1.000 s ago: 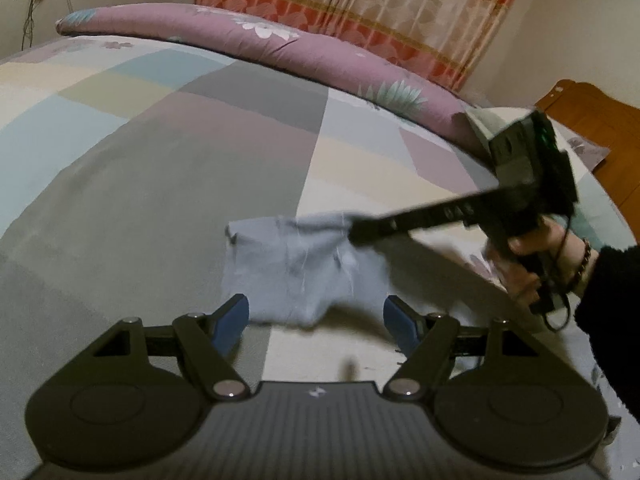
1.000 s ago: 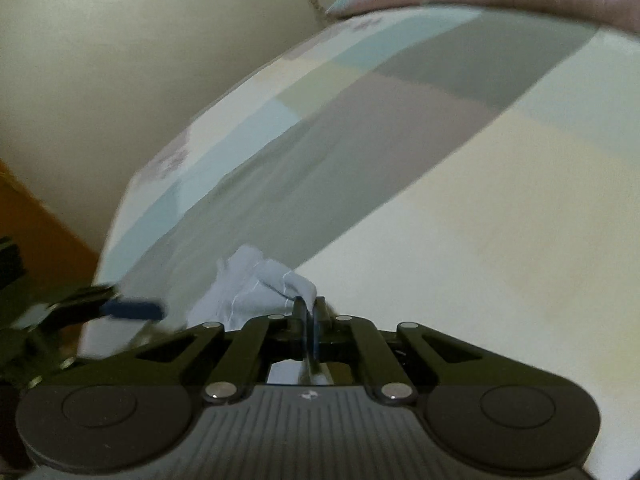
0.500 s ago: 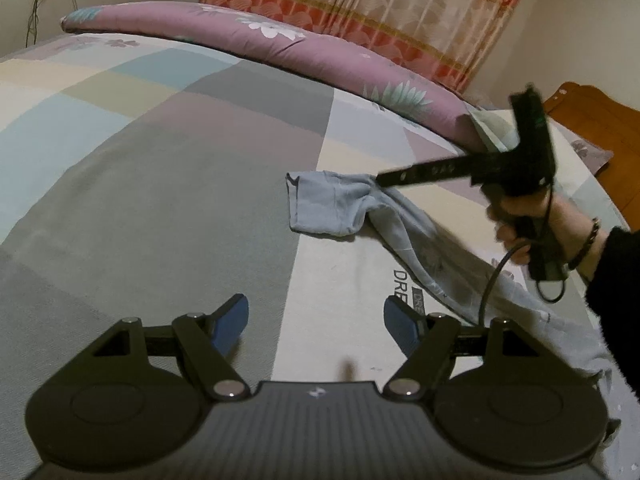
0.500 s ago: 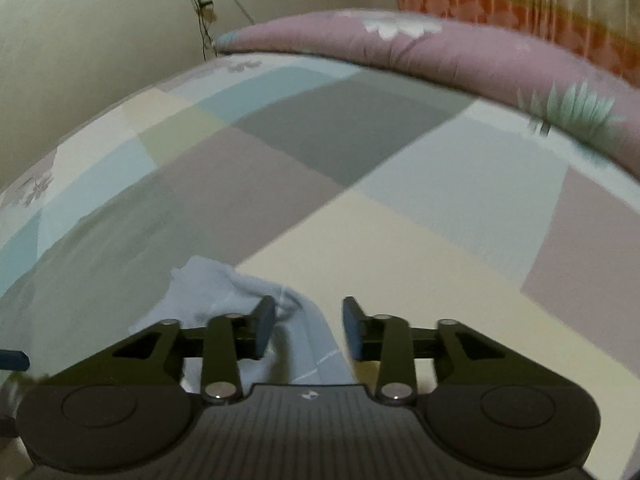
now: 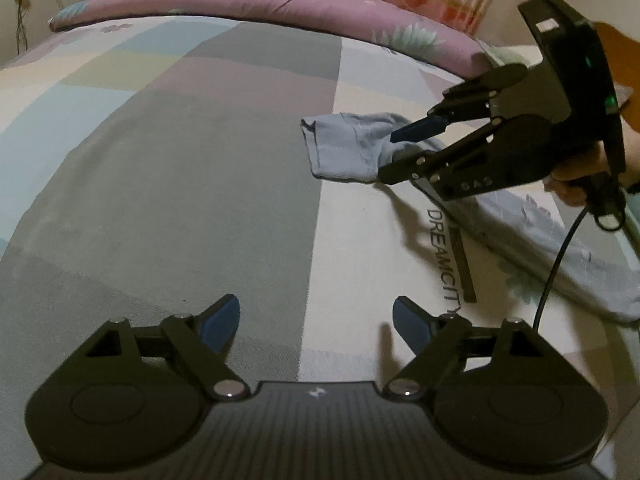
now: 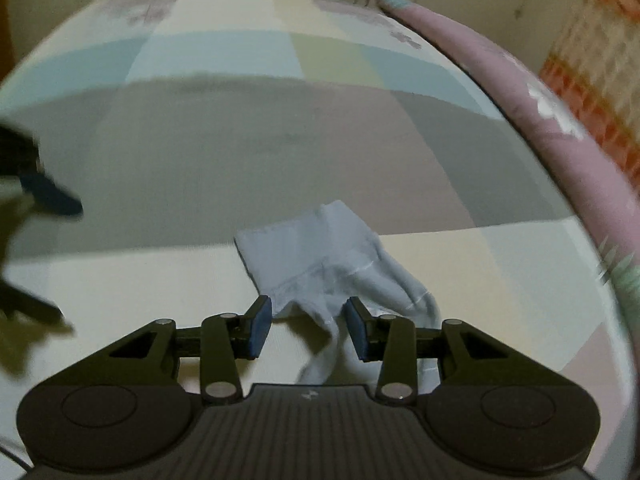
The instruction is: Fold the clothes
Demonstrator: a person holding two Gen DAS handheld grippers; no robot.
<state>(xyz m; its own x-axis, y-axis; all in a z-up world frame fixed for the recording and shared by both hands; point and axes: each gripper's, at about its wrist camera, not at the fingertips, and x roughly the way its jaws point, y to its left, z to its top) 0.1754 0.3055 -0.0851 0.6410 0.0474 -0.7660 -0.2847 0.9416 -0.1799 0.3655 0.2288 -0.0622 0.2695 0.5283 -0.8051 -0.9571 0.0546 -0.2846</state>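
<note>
The pale blue garment point(image 5: 348, 148) lies stretched across the bed point(image 5: 180, 184), one sleeve end flat on the cream patch, its body trailing toward the bed's right edge. The right gripper point(image 6: 308, 330) hovers over the sleeve, jaws apart, cloth beneath but unpinched, seemingly just laid out for a fold. The left gripper point(image 5: 316, 322) hangs well apart over bare bedspread, jaws opening on nothing, likely readying for its own grasp
</note>
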